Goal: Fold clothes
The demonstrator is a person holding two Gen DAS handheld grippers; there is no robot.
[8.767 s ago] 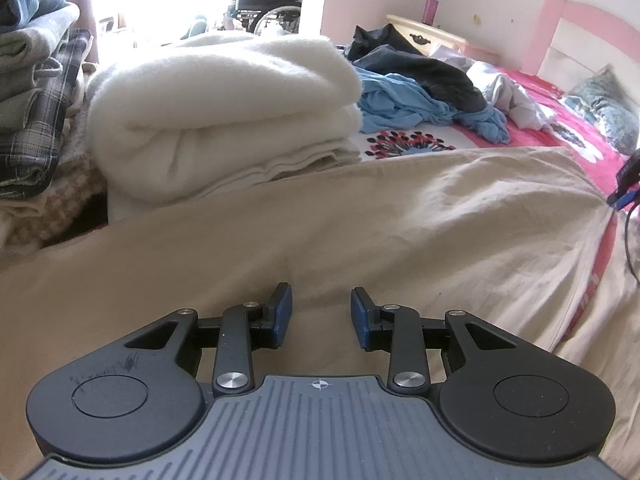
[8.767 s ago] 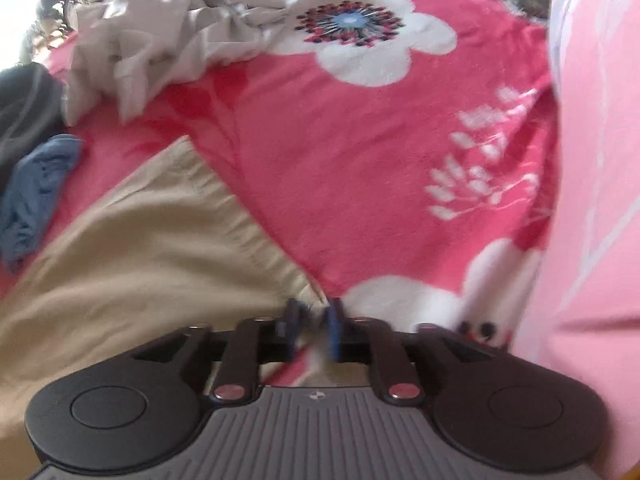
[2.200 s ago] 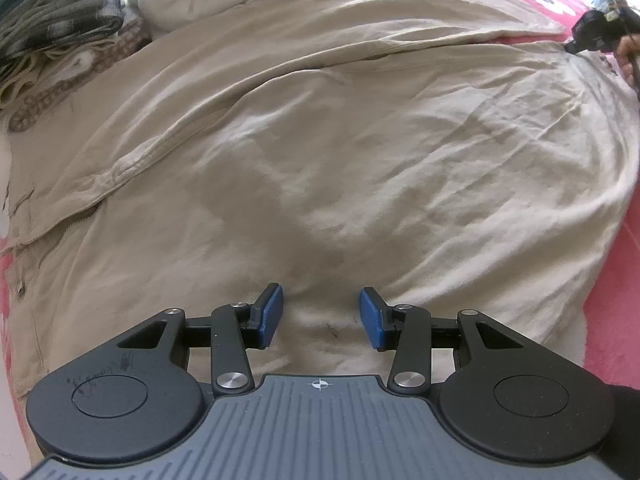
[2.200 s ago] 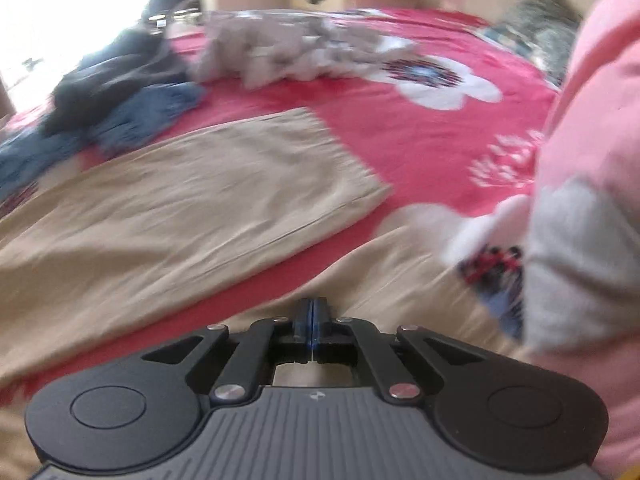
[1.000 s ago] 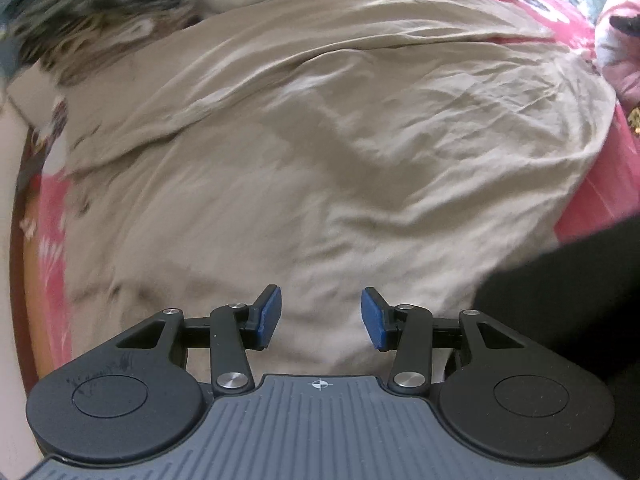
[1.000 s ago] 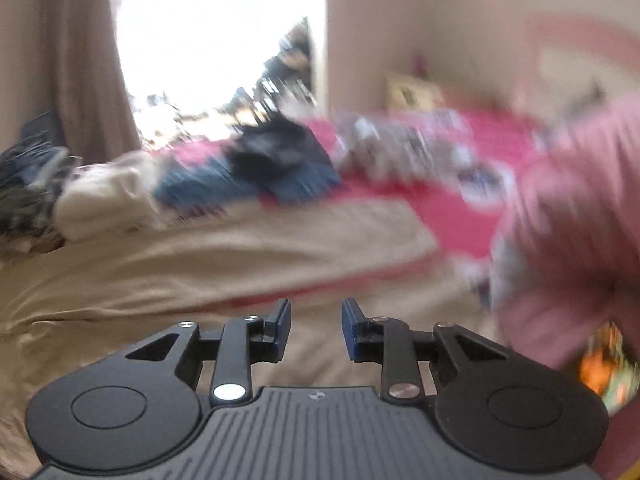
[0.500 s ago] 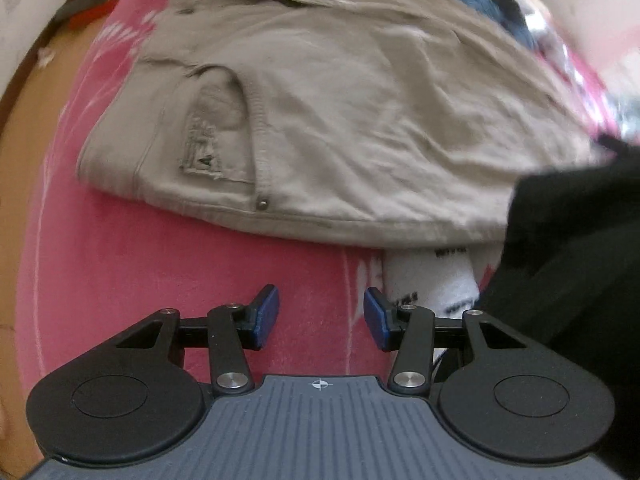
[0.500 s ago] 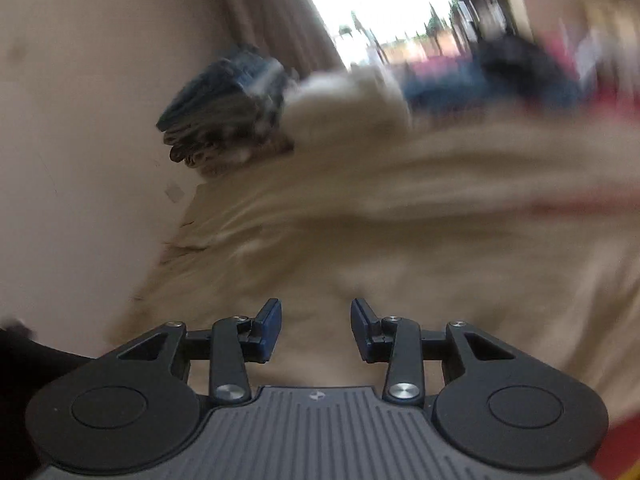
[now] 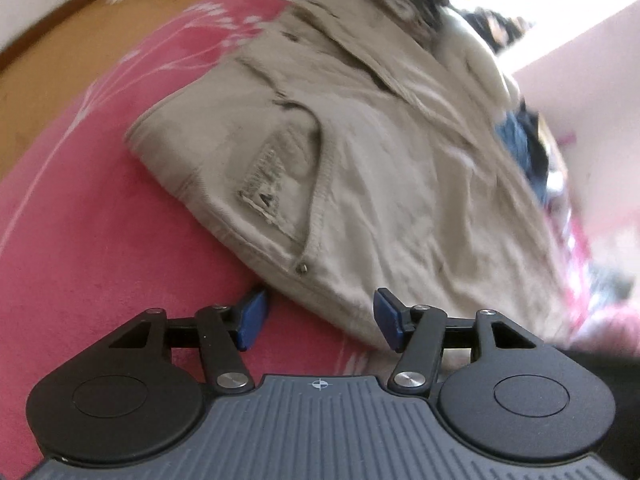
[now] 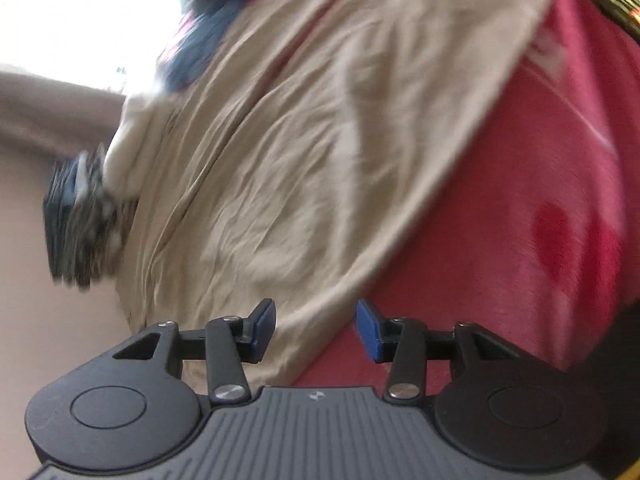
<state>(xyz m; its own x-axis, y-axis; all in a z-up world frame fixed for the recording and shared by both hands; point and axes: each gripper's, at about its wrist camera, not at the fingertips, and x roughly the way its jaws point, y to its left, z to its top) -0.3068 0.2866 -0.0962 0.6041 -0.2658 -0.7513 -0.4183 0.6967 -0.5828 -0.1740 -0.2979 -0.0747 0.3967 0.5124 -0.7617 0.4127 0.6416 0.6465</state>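
Just ahead of the left gripper (image 9: 316, 314), spread wide and holding nothing: beige cotton trousers (image 9: 360, 152), waistband end, lying flat on the pink floral fleece bedspread (image 9: 92, 216). Pocket seam, sewn label and metal rivet (image 9: 301, 268) facing up; waistband edge running between the two blue pads, not pinched. In front of the right gripper (image 10: 316, 330), also parted and empty: long side edge of the same trousers (image 10: 304, 152), cloth under the left pad, bedspread (image 10: 540, 208) under the right. Beyond, blurred: white folded blanket (image 10: 128, 156), dark plaid stack (image 10: 76, 216), blue garments (image 10: 208, 32).

Risks: pads closing on bedspread pile along with the hem, dragging the cover; catching only one layer at the waistband, so legs slide apart and fold goes crooked; thick seam and rivet slipping out of a shallow pinch. Both views motion-blurred, so fast aim likely off the edge.

Versus 2.2 s back: right gripper then pinched shut, now parted; left view then over mid-leg cloth, now at waistband corner with bedspread showing.
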